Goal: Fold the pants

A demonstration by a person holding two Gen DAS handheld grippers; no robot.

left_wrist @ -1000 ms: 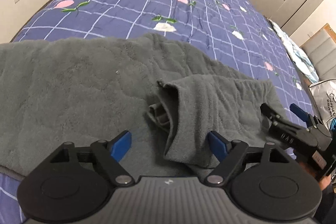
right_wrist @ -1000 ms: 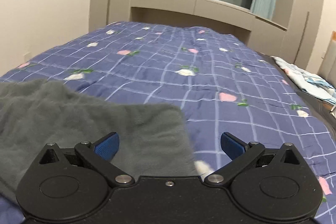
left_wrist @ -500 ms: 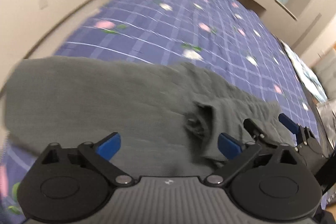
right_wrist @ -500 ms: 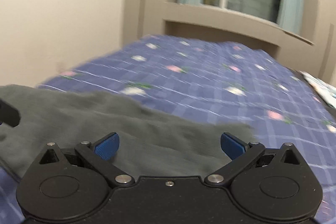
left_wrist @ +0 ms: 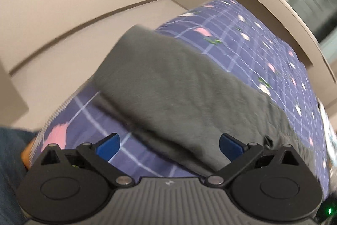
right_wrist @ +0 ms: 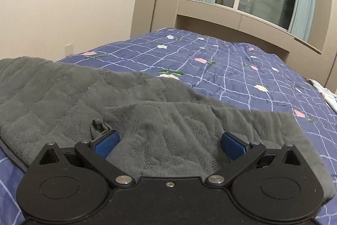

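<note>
Both hand-held grippers, left (left_wrist: 169, 144) and right (right_wrist: 169, 144), gape wide, holding nothing. Grey pants (right_wrist: 88, 96) lie across the bed's (right_wrist: 221, 69) near edge

One pants (right_wrist: 147, 119), one quilt (right_wrist: 231, 64), two tongs (left_wrist: 169, 147) (right_wrist: 170, 144)

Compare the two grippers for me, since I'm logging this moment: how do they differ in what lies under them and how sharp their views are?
The left gripper spans the pants' near edge, with blue quilt under its left finger; the right gripper has only grey fleece between its fingers. The left view is blurred and tilted; the right view is sharp and level. Both are open, holding nothing.
</note>
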